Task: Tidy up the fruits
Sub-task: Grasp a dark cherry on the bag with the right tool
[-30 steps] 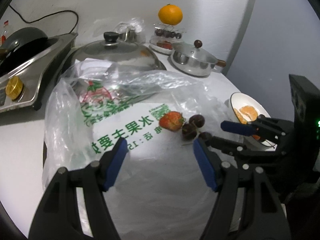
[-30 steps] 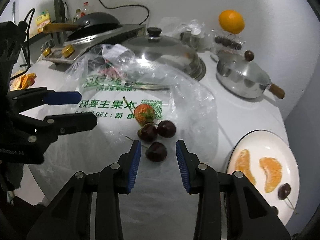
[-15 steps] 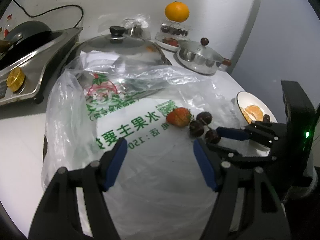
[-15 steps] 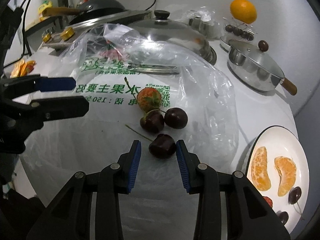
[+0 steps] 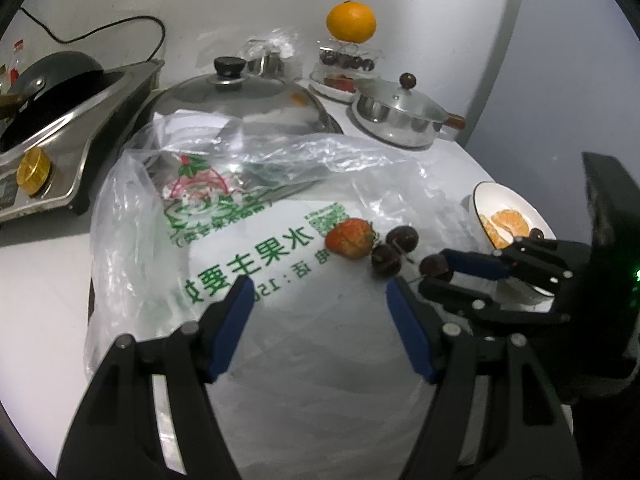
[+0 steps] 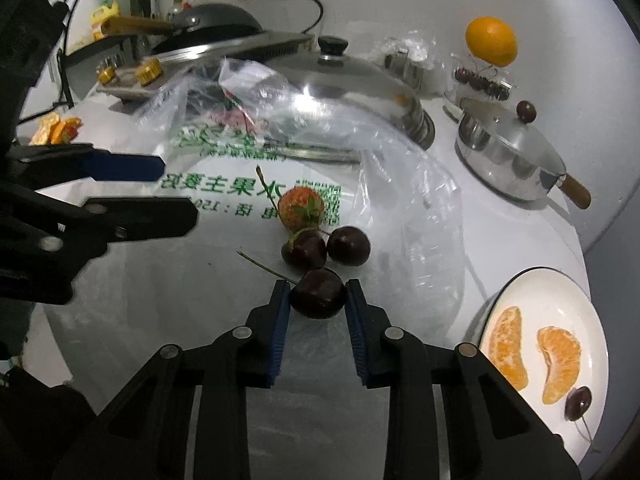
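A strawberry and two dark cherries lie on a clear plastic bag with green print. A third cherry sits just in front of them, and my right gripper is closing on it, both blue pads pressing its sides. In the left wrist view the same cherry shows at the right gripper's tips. My left gripper hovers open over the bag, nothing between its fingers. A white plate at the right holds two orange segments and a cherry.
Behind the bag stand a large steel lid, a small lidded pan and a stove with a dark wok. A whole orange sits on a clear box of cherries. Orange peel lies at the far left.
My right gripper has moved forward around the nearest cherry and its jaws have closed onto it. The left gripper has stayed open and nearly still.
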`<state>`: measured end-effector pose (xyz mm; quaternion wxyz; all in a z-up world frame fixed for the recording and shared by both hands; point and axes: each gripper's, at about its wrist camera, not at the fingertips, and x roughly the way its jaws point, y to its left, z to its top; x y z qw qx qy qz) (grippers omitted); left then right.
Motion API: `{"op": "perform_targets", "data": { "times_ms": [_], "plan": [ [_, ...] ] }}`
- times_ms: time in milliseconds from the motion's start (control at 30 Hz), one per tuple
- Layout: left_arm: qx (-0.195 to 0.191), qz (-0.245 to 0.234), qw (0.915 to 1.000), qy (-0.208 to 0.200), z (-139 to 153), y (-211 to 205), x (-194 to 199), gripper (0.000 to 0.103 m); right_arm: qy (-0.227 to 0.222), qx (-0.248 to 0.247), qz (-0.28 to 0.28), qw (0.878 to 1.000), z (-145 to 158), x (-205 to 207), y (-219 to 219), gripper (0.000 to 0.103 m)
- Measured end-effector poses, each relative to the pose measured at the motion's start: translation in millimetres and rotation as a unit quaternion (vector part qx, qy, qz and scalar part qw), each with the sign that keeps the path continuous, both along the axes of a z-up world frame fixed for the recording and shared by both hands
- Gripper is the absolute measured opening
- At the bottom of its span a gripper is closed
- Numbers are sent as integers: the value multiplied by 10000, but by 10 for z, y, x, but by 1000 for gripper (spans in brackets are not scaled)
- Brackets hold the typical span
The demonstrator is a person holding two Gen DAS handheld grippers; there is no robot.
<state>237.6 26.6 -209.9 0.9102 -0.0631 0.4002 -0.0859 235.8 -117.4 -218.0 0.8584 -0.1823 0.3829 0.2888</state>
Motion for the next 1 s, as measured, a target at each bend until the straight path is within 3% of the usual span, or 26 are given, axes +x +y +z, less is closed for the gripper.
{"op": "perform_targets", "data": {
  "times_ms": [267, 1000],
  "plan": [
    [70, 8, 9999, 95, 2, -205, 86, 70, -265, 355, -123, 9989, 250, -10, -246, 30],
    [349, -289, 9977, 505, -286, -723, 447, 69, -367, 675, -251, 9967, 282, 181, -635, 30]
  ]
}}
